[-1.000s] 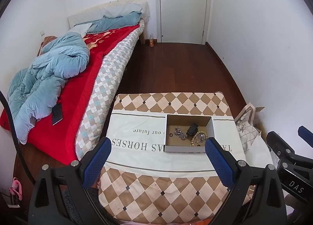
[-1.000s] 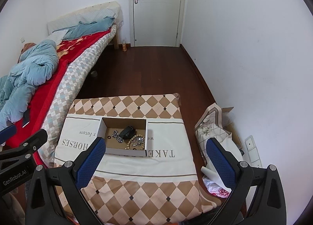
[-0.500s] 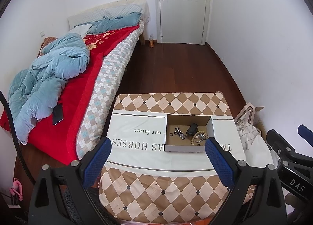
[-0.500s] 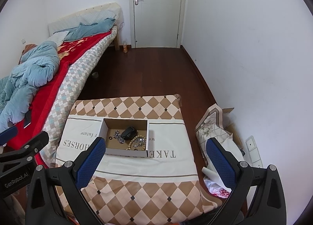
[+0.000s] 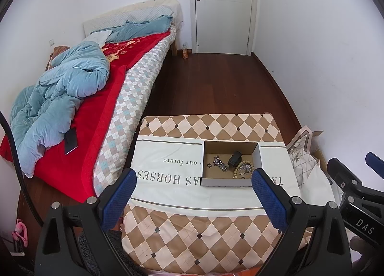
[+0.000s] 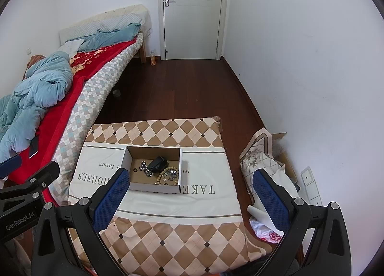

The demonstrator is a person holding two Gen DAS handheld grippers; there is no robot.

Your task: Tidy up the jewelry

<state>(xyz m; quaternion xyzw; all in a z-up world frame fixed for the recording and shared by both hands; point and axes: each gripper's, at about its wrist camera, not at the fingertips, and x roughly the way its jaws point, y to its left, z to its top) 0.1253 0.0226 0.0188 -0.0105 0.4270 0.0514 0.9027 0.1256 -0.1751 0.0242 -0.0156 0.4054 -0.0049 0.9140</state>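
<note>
Here, from the left wrist view, the left tool [image 5: 193, 189] hangs above the near part of the cloth-covered surface [image 5: 192, 235], its blue pads spread wide with nothing between them. The cardboard box [image 5: 261, 156] sits on the white band of the cloth, beyond the pads and toward the right one. Inside lie a silver chain [image 5: 220, 162], a black case [image 5: 234, 158], a beaded bracelet [image 5: 240, 169] and a small dark ring [image 5: 209, 165]. The right tool [image 5: 357, 192] shows at the right edge. The bed [image 5: 100, 89] runs along the left.

From the right wrist view, the right tool [image 6: 192, 190] is likewise wide apart and holds nothing. The box [image 6: 124, 157] lies just beyond its left pad, jewelry clustered on the floor of the box. A floral bag [image 6: 259, 153] slumps on the floor right of the surface.
</note>
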